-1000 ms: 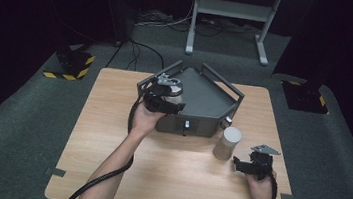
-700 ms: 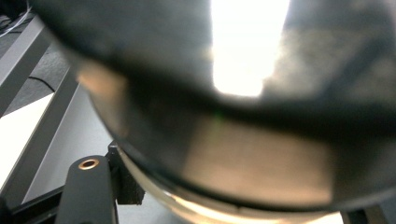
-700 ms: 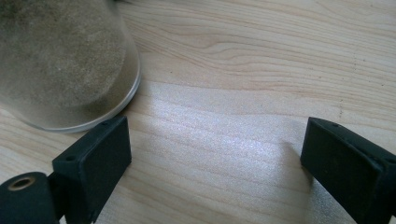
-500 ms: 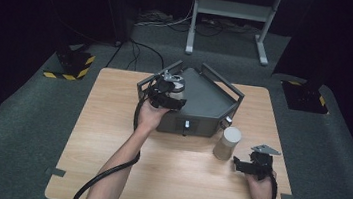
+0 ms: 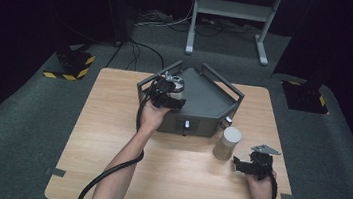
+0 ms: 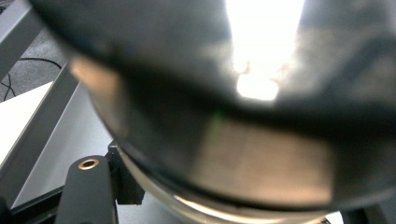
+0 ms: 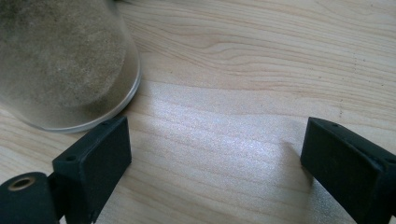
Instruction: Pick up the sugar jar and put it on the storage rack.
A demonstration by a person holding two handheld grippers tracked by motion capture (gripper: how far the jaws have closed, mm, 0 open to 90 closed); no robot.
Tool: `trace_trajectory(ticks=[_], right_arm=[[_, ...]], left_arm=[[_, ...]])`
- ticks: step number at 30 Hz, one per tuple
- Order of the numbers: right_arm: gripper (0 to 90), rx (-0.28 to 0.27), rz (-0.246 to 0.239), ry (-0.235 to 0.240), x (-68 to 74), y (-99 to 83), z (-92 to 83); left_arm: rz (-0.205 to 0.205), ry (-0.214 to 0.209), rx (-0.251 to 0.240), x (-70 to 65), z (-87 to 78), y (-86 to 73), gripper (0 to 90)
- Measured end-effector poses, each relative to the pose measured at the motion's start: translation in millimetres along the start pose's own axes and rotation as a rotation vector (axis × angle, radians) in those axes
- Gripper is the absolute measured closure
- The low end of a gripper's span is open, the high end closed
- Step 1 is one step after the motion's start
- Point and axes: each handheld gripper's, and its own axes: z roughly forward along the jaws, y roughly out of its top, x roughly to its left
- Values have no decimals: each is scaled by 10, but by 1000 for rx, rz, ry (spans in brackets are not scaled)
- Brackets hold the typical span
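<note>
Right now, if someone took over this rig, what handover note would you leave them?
Left tongs: shut on a round glass jar, held above the grey machine at the table's far side.
Right tongs: open, empty, resting on the wooden table just beside the sand-filled jar.
Done: one jar picked up and carried to the machine.
Left: probably setting it down; the sand-filled jar stands ungripped.

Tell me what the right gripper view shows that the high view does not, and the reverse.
Right gripper view: the sandy grains inside the clear jar, the wood grain, and the bare gap between the right gripper's open fingers. High view: the grey box, the left gripper holding a round object over it, and both forearms. Both: the jar standing on the table beside the right gripper.
</note>
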Motion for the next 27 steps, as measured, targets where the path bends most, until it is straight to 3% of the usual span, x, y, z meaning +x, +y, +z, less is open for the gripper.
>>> trace_trajectory(ticks=[27], right_arm=[[81,0,-1,-1,3,0,0]], left_arm=[[17,19,-13,-18,65,-108,316]])
